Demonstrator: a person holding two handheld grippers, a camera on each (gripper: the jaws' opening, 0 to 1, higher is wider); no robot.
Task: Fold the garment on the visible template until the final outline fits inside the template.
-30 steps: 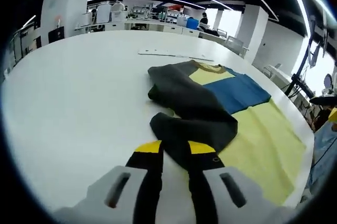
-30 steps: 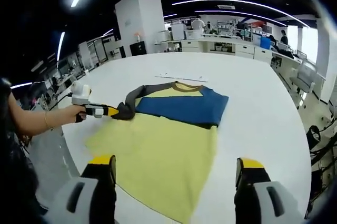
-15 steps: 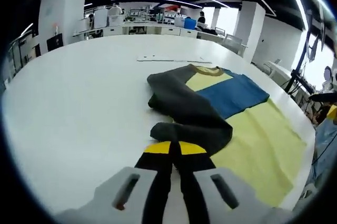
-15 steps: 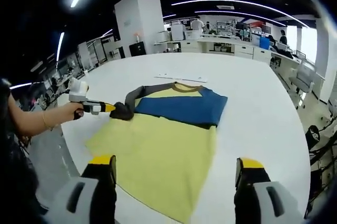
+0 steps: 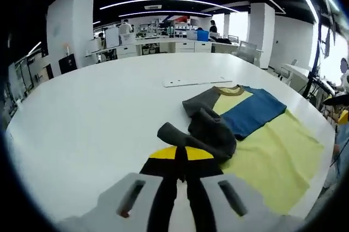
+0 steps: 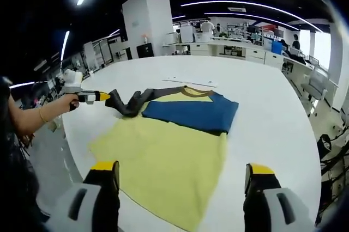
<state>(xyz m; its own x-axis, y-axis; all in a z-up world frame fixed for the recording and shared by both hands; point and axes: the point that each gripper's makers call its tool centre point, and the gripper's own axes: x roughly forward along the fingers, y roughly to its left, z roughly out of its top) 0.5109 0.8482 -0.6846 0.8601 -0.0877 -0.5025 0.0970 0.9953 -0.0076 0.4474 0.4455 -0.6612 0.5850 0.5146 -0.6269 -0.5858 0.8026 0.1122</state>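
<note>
Lying flat on the white bench (image 6: 272, 112): yellow-and-blue shirt (image 6: 180, 134), body spread, grey sleeve (image 5: 204, 131) drawn out sideways, likely for folding in over the body. Left tool (image 5: 180, 158) clamped on the sleeve's end. Right tool (image 6: 180, 175) wide open, holding nothing, hovering above the hem. Template not discernible.

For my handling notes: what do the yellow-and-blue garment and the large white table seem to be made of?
The yellow-and-blue garment with dark grey sleeve looks like soft matte knit fabric: it drapes and bunches. The large white table looks hard and smooth, perhaps laminate, with faint sheen.
</note>
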